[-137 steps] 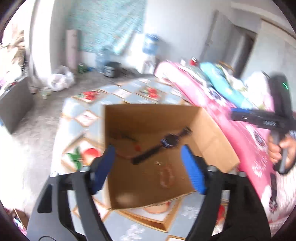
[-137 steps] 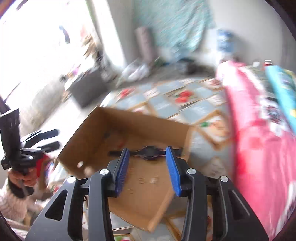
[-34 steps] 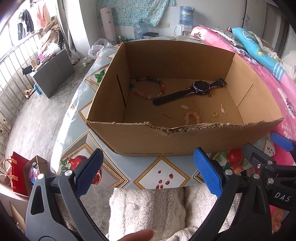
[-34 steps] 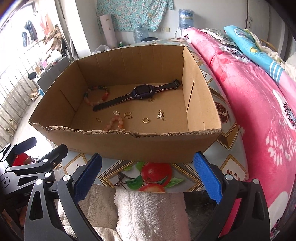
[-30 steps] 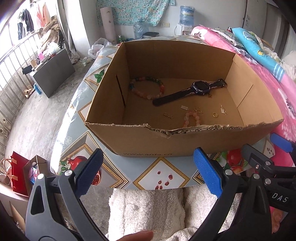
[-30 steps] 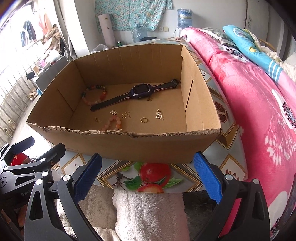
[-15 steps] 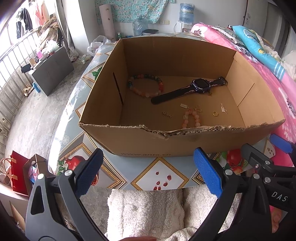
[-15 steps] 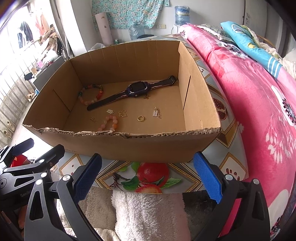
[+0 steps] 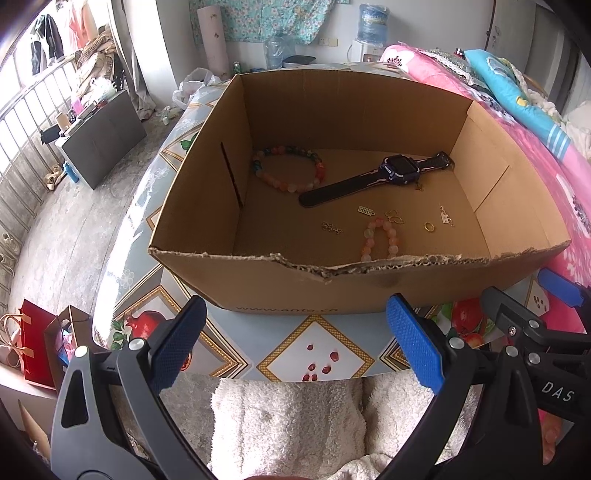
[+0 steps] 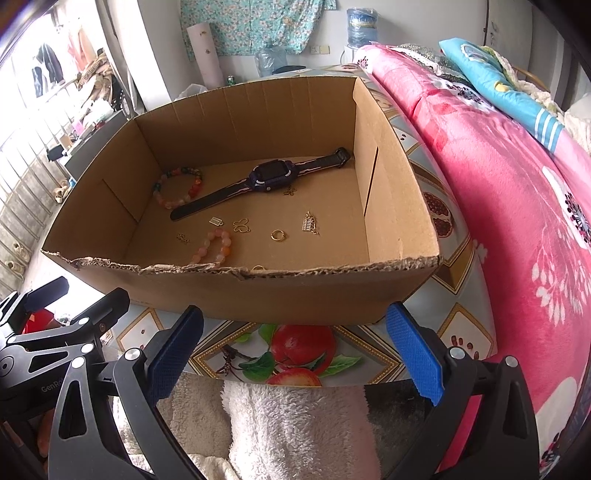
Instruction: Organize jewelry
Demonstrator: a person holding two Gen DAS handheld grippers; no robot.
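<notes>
1. An open cardboard box (image 9: pixel 280 291) sits on a table covered by a pale blue tablecloth (image 9: pixel 314 354) printed with gold-framed diamonds, pomegranates and apples.
2. Inside the box lie a dark smartwatch (image 10: pixel 271 173), a multicoloured bead bracelet (image 9: pixel 288 171) near the far left corner, a pink bead bracelet (image 10: pixel 214 245) near the front wall, a gold ring (image 10: pixel 278 235) and several small gold charms.
3. The left gripper (image 9: pixel 295 350) and right gripper (image 10: pixel 295 349) hover before the box, jaws spread wide, holding nothing.
4. A pink floral blanket (image 10: pixel 517 192) lies to the right.
5. Behind are a grey concrete floor (image 9: pixel 55 229), a floral wall cloth (image 10: pixel 255 26) and a water bottle (image 9: pixel 373 18).
</notes>
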